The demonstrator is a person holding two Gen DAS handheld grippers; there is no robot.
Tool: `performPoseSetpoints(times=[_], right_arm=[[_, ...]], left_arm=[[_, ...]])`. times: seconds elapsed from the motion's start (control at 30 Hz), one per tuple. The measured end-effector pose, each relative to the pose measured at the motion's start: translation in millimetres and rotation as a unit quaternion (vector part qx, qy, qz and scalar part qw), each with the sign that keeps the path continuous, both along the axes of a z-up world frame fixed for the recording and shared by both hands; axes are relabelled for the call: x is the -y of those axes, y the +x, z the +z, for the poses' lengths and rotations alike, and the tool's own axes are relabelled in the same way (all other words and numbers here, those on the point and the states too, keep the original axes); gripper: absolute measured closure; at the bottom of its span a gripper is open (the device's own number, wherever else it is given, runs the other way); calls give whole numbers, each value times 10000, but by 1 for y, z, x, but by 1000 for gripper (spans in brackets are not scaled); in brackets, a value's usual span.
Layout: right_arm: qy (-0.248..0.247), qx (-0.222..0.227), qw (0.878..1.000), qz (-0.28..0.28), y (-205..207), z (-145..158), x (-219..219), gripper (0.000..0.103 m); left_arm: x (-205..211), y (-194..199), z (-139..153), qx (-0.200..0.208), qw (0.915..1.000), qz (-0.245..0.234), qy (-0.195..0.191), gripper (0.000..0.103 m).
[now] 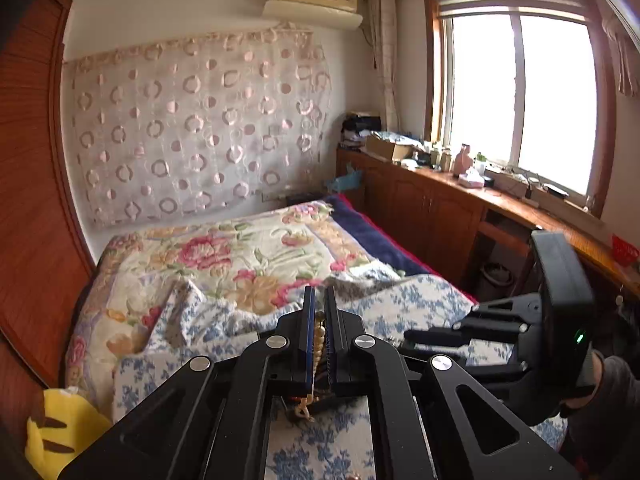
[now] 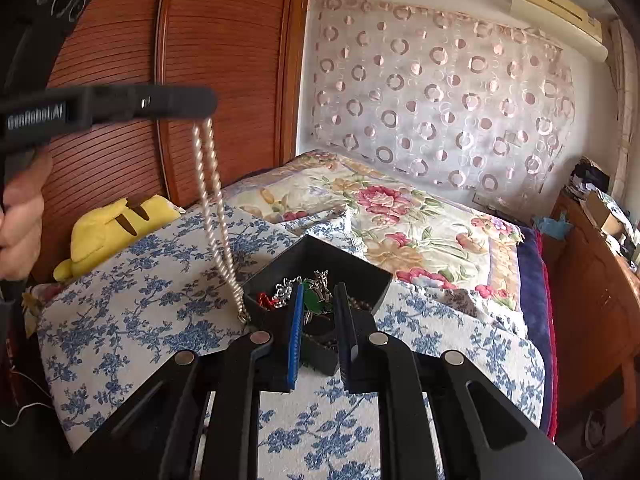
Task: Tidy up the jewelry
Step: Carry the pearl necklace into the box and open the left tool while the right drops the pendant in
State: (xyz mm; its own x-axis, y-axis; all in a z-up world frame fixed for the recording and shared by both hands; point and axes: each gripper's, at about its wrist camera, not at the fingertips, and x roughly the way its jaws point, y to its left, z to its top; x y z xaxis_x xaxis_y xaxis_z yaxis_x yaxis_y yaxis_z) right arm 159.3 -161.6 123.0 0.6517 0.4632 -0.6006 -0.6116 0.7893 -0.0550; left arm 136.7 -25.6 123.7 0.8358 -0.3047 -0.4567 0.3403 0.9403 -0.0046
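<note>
My left gripper (image 1: 319, 292) is shut on a pearl necklace (image 1: 319, 336), whose beads show between the jaws. In the right wrist view the left gripper (image 2: 200, 102) is high at the left, and the pearl necklace (image 2: 218, 208) hangs from it in a long loop, its clasp end near the bedspread beside a black tray (image 2: 372, 270). The tray holds several pieces of jewelry (image 2: 312, 292), among them a green pendant and a red piece. My right gripper (image 2: 320, 290) is open over the tray's near side, holding nothing. It also shows in the left wrist view (image 1: 408, 338).
The tray sits on a blue-flowered white bedspread (image 2: 140, 312) over a floral quilt (image 2: 392, 208). A yellow plush toy (image 2: 116, 224) lies at the bed's left by a wooden wardrobe (image 2: 120, 40). A cluttered wooden counter (image 1: 500, 196) runs under the window.
</note>
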Motion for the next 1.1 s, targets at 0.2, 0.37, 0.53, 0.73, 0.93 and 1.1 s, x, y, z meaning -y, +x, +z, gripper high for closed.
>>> performPoseSetpoints(times=[0.2,0.37,0.53,0.73,0.93,1.1], right_arm=[[-35,-61,10000,41,17,-6,-6,86],[-65,-177,9998,26,31,-20,-8,86],[-117,-393,9992,-2,46,-40,-12,86],[-157,-623,9979,-4,58,-61,-17,86],[-175,-611,9979,-87,60,-66,-17,86],[-182,-565,9981,-185,50,-64,-11,86]], left_arm=[[0,13,18,148,9999,7,-33,99],[5,27,26,207,9998,-15,-19,99],[7,40,17,125,9999,-12,-22,99],[10,60,-14,-201,9998,34,39,99],[10,72,-38,-423,9990,35,124,97],[5,68,-54,-569,9983,84,109,79]])
